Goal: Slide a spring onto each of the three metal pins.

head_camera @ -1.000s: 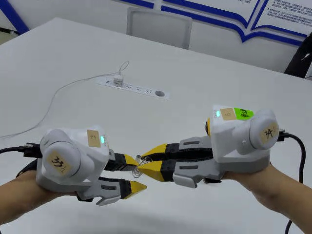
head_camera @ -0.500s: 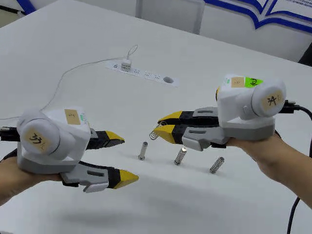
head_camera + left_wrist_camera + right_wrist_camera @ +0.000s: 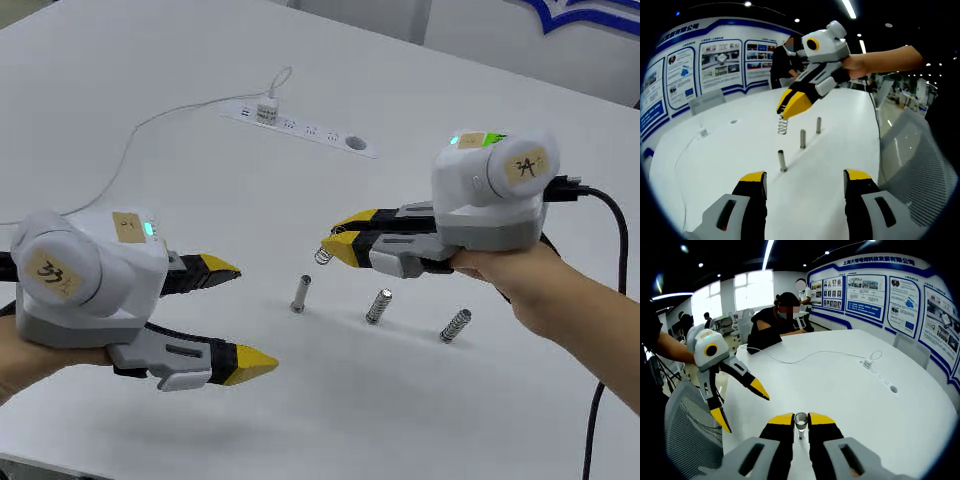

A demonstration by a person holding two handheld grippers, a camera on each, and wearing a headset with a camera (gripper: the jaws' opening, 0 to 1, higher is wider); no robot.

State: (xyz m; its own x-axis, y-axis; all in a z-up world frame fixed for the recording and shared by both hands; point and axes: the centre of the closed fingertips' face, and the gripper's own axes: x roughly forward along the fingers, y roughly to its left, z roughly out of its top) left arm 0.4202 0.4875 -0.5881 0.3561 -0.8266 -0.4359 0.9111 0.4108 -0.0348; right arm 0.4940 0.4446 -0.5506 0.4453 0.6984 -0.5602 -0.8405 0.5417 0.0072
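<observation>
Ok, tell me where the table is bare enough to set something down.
Free: the table between the power strip and the pins; also the near patch before them. Crowded: at the pins, where the right hand-held gripper holds a spring.

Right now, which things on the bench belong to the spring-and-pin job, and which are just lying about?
Job: bare pin; middle pin with spring; end pin with spring; loose spring in shut right gripper; open left gripper.
Lying about: power strip; white plug.
</observation>
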